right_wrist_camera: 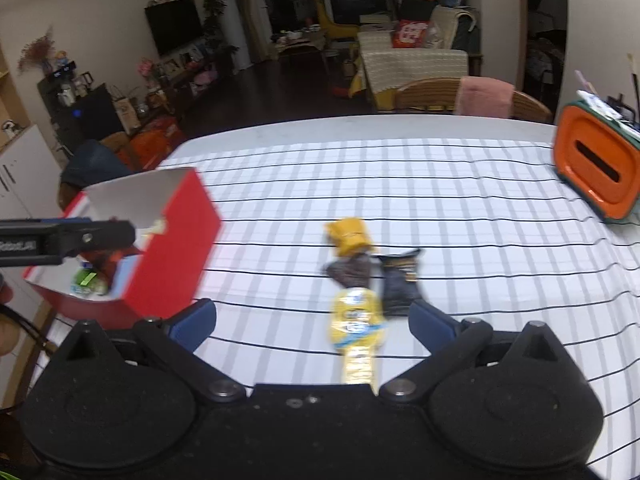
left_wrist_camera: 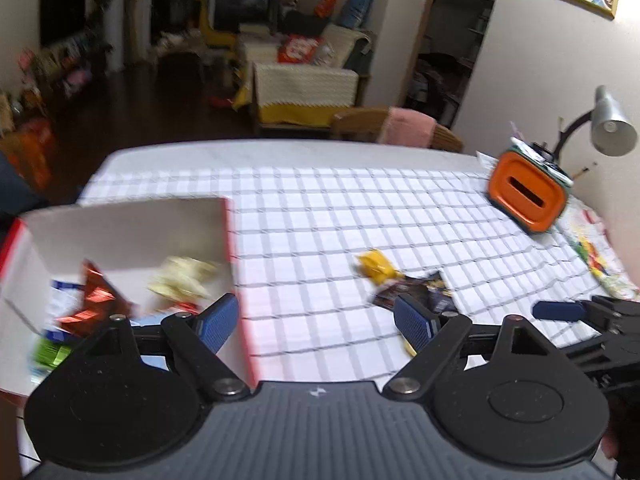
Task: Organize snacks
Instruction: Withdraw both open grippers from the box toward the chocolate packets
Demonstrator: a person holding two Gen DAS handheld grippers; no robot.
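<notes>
Two grippers, both spread wide and holding nothing: the left gripper (left_wrist_camera: 316, 322) hangs over the right wall of the red box (right_wrist_camera: 176, 256), the right gripper (right_wrist_camera: 312, 326) over a yellow packet (right_wrist_camera: 358, 320). More snacks lie inside the box; three wrappers sit right of it on the checked cloth (right_wrist_camera: 460, 208).

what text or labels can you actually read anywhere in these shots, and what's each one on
Nothing reads in full.
White lettering on the left gripper arm at the right wrist view's left edge: cut off and blurred, unreadable.
Print on the long yellow packet: too blurred.
Print on the dark packet: too blurred.
Wrappers inside the red box: motion-blurred, unreadable.
Red cushion on the sofa: too small.
</notes>
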